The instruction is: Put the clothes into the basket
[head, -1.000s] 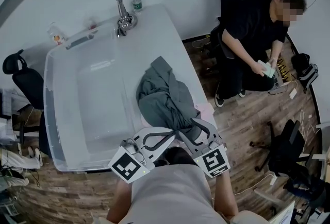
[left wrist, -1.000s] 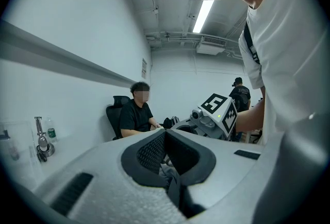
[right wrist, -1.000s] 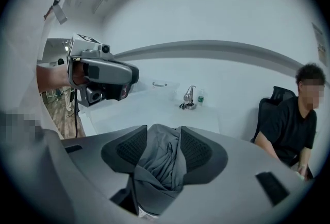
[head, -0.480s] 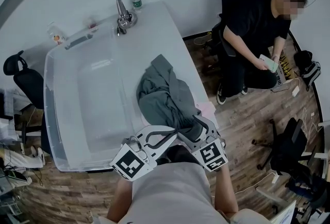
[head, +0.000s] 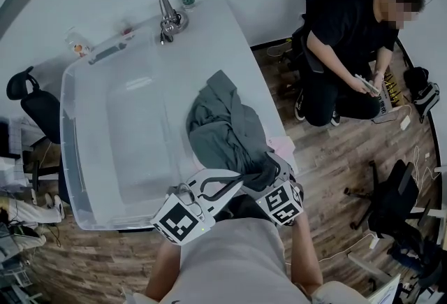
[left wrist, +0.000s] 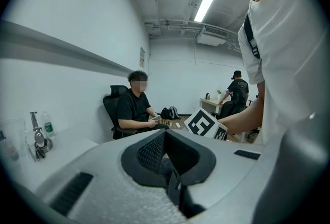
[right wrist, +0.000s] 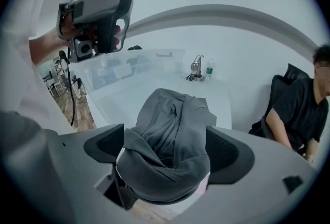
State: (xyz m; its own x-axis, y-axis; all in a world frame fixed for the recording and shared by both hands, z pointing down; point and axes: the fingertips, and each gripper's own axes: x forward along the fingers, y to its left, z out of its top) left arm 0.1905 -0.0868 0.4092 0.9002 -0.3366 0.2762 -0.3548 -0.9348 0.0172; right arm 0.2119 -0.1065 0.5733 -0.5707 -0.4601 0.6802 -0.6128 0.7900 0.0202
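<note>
White tabletop (head: 234, 44) fills my head view, with the clear plastic basket (head: 70, 149) standing on its left part. Next to the right, my left gripper (left wrist: 165, 134) has its fingers together at the tips, by the near edge of the grey garment (head: 225, 129); whether cloth is caught there I cannot tell. That garment lies heaped on the tabletop beside the basket, outside it. My right gripper (right wrist: 166, 148) has just been opening, fingers wide, garment bunched between them. Farther right sits a person (head: 349, 37) in black.

Overhead view; close-ups along gripper fingers (right wrist: 230, 155)
</note>
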